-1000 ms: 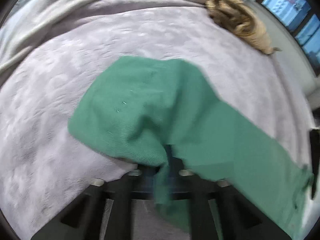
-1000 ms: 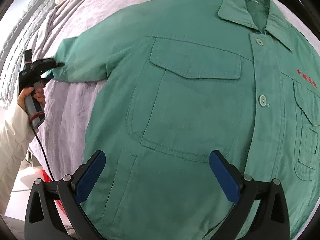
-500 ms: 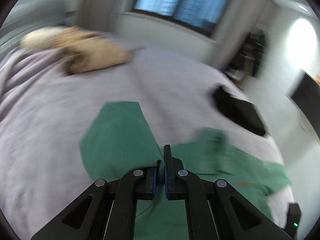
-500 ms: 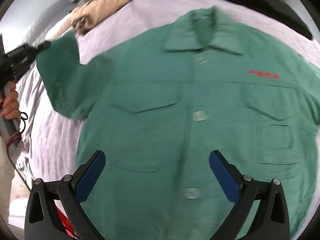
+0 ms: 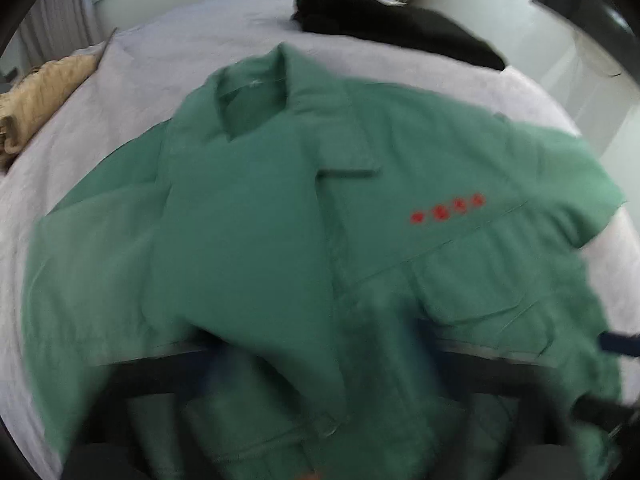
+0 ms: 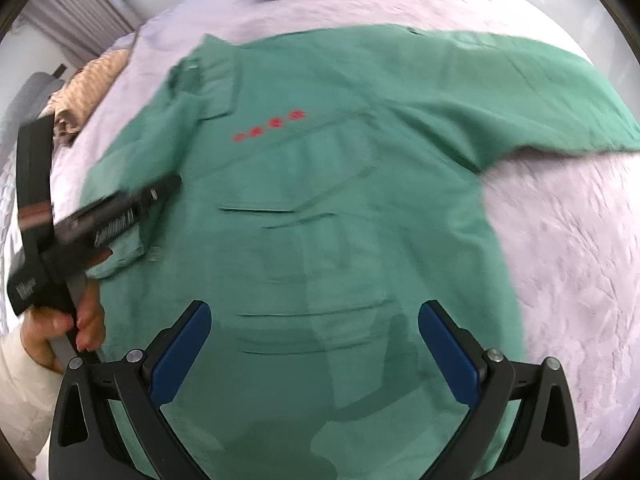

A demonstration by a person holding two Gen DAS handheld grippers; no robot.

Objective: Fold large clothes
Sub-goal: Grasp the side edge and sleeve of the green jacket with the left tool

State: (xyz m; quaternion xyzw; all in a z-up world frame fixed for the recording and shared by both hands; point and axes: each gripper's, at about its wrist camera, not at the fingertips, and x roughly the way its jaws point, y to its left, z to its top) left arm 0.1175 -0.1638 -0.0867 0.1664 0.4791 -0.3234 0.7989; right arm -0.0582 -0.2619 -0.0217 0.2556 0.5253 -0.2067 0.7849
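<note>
A green work jacket (image 5: 420, 152) with red lettering lies face up on the lilac bed cover (image 5: 168, 52). One sleeve (image 5: 240, 240) is folded across its front; the other sleeve (image 6: 520, 92) stretches out to the right. My left gripper (image 5: 320, 360) is a blur low over the folded sleeve, its jaws opening and spread apart, the cloth no longer pinched. From the right wrist view the left gripper (image 6: 160, 192) hangs over the sleeve's cuff, held by a hand (image 6: 80, 328). My right gripper (image 6: 314, 344) stands open above the jacket's lower front (image 6: 340, 240), nothing between its fingers.
A black garment (image 5: 400, 28) lies at the bed's far edge, beyond the collar. A beige garment (image 6: 92, 84) is bunched at the far left. Bare bed cover (image 6: 560, 240) shows to the right of the jacket. A wall and window lie behind.
My left gripper swung the pinched sleeve across onto the jacket's front, then opened and let it go. My right gripper, still open, drifted across the jacket towards its other side.
</note>
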